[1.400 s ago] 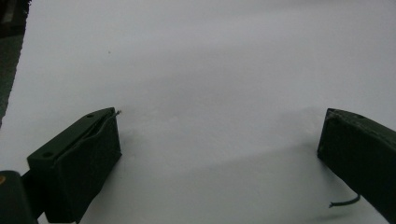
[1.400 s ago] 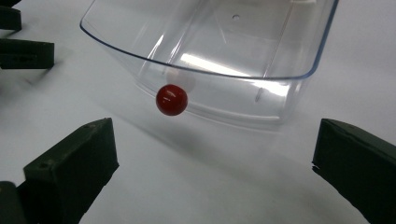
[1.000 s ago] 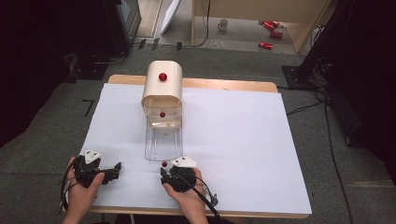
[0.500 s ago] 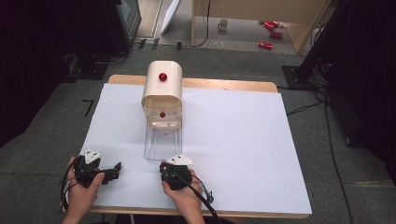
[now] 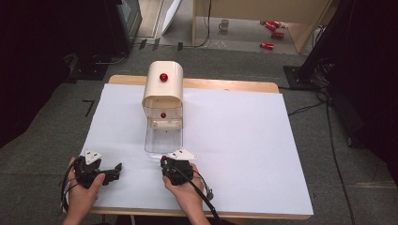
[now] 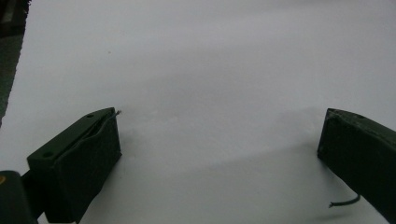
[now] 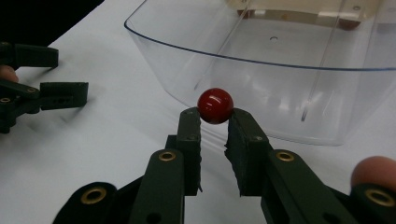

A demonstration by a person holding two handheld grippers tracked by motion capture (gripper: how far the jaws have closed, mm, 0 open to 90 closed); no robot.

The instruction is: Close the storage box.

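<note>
Dark room all around, grey carpet floor (image 5: 47, 140) below. Out back, red cans (image 5: 274, 33) lying on the floor near a wooden wall, and a mug (image 5: 225, 24) standing by them. In the middle, a wooden table (image 5: 225, 85) with a big white sheet (image 5: 244, 140) spread over nearly all of its top.

On the sheet, toward the far side, a cream box with a round top (image 5: 163, 86), a red knob (image 5: 163, 77) on its top. Under the round top, at the front, a second small red ball (image 5: 163, 115). Sticking out from the box toward the near side, a clear plastic drawer (image 5: 163, 138), pulled out and open on top.

At the near edge, two hands, each with a black gripper. Left hand (image 5: 84, 185) down at the left corner, well apart from the drawer. Left gripper (image 5: 115, 171) low over the bare sheet, pointing to the right. Jaws wide apart, nothing between them, only white sheet seen through the gap.

Right hand (image 5: 180, 185) just in front of the drawer. Right gripper (image 7: 215, 119) pointing at the drawer's clear front wall (image 7: 261, 88). Jaws nearly closed, tips pinching a small shiny red ball (image 7: 215, 105). Ball held at the very tips, just in front of the clear wall, a bit above the sheet. Touching the wall or not: cannot tell.
</note>
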